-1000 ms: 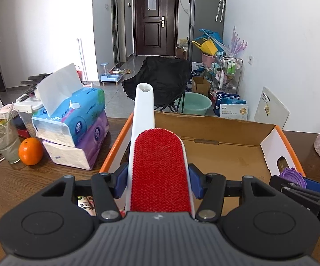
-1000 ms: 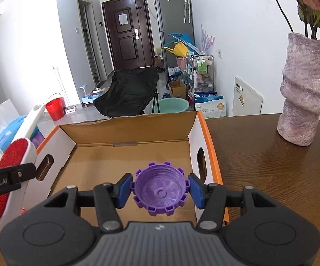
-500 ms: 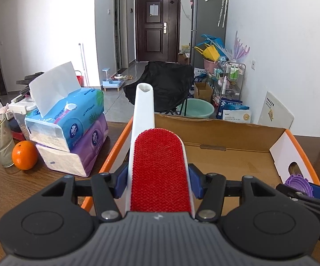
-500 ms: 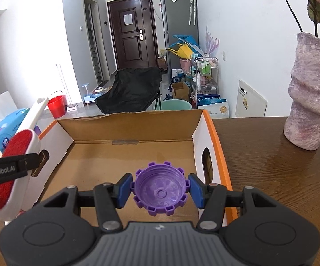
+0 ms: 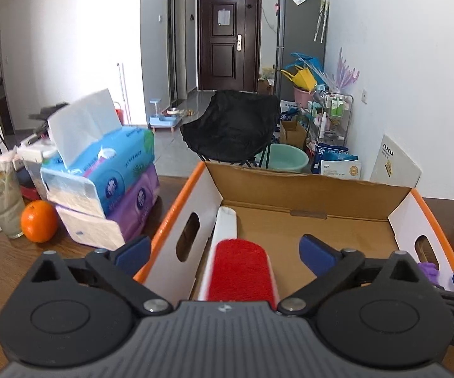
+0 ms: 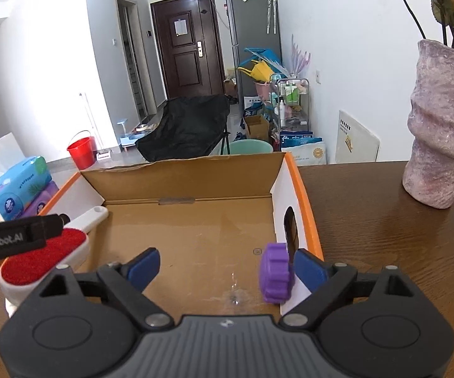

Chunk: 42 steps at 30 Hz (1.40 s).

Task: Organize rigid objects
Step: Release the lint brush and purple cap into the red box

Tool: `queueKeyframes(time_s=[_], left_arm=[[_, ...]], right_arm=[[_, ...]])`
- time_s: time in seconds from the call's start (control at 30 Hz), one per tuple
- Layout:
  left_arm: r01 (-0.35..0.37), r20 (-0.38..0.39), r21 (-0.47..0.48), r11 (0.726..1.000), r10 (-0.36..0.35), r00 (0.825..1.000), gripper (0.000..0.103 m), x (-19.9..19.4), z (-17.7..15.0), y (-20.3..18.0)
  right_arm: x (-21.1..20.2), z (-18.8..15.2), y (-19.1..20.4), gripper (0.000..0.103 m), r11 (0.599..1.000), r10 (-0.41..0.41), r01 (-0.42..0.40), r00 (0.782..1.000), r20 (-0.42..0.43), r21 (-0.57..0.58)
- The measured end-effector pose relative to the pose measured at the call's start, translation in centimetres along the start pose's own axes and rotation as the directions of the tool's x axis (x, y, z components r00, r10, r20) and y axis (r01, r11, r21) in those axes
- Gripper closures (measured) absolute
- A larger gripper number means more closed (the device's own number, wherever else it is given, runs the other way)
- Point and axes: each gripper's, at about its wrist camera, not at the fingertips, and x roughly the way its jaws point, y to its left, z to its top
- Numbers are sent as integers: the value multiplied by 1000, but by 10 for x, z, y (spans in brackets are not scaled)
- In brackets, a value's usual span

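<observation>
While both grippers hang over an open cardboard box [image 6: 195,236], their jaws have just been opening and now stand wide, gripping nothing. Between the pads of the left gripper [image 5: 225,250] a lint brush [image 5: 241,271], red pad up with a white handle, lies inside the box along its left wall, its handle pointing to the far wall; the pads are clear of it. In the right gripper [image 6: 227,267] a purple cap [image 6: 275,272] stands on edge against the box's right wall, just beside the right pad; whether it touches the pad I cannot tell. The left gripper's arm crosses in front of the brush in the right view, hiding part of the pad.

The box has white walls with an orange rim and oval hand holes, and its brown floor is otherwise bare. Left of the box, two tissue packs [image 5: 107,189] are stacked, blue on purple, with a sheet sticking up. Beside them sit an orange [image 5: 39,220] and a glass [image 5: 2,201]. Right of the box, well apart, a mottled pink vase [image 6: 441,126] holds flowers.

The surface [image 6: 384,236] is dark brown wood. Beyond it is a white-walled room with a dark door [image 5: 228,37], a grey fridge, a black folding chair [image 5: 233,126], a green basin, a red bucket [image 6: 82,151] and a cluttered wire rack
</observation>
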Motion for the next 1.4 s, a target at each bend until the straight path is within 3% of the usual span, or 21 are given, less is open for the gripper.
queueKeyframes(time_s=[0.67,1.4], left_arm=[[-11,2,-20,1000,11,1000,0,-34,-4,15],[47,61,-29,998,-45,997,0,-125,-46,33]], right_arm=[[-43,-4,-2,3,1000,11,-11,999,49,-1],[-150,-42,-11,0,997,44,-32,981,189,-66]])
